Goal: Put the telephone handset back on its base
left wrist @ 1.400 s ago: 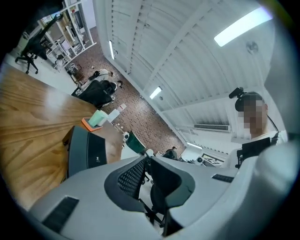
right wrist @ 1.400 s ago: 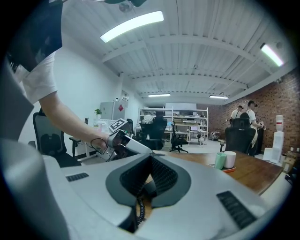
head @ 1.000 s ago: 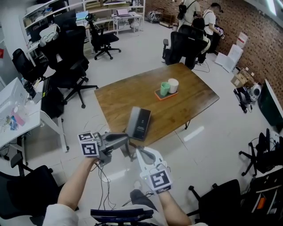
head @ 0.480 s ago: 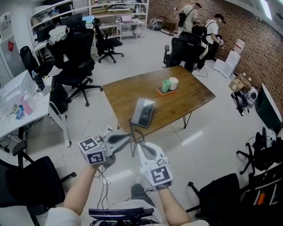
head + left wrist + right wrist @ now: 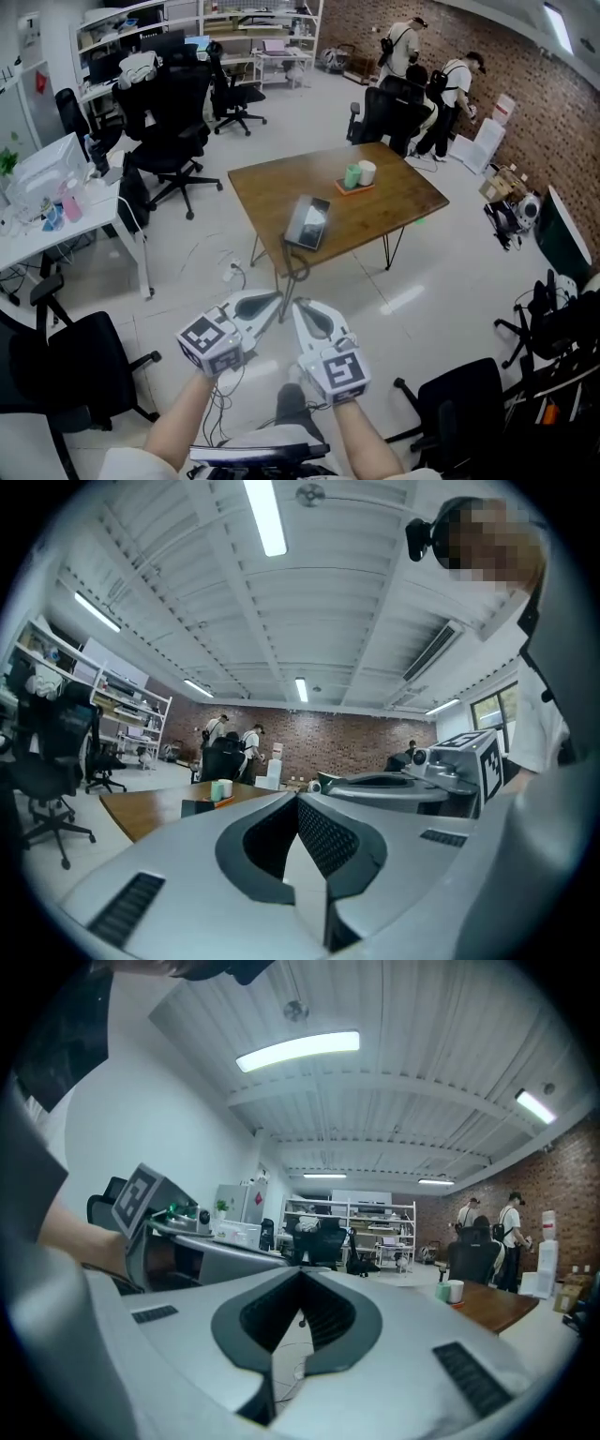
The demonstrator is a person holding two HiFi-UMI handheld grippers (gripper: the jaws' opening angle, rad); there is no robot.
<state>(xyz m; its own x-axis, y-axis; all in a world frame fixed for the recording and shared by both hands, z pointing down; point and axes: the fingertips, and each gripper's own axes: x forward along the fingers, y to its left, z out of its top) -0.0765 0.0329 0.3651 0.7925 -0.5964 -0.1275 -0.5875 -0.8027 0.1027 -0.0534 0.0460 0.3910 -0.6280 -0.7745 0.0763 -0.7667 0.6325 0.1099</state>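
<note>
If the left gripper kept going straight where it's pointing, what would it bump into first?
The left gripper would probably reach the near edge of the wooden table first, though depth is hard to judge.

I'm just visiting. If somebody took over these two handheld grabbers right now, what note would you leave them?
Left gripper: shut, empty.
Right gripper: shut, empty.
Both are held over the floor, short of the table.
Grey-and-black desk telephone: near the front edge of the brown wooden table.
Done: unclear. The phone is too small in view to tell whether its handset is seated.
Left: probably step closer, check, and seat the handset if it is off.
</note>
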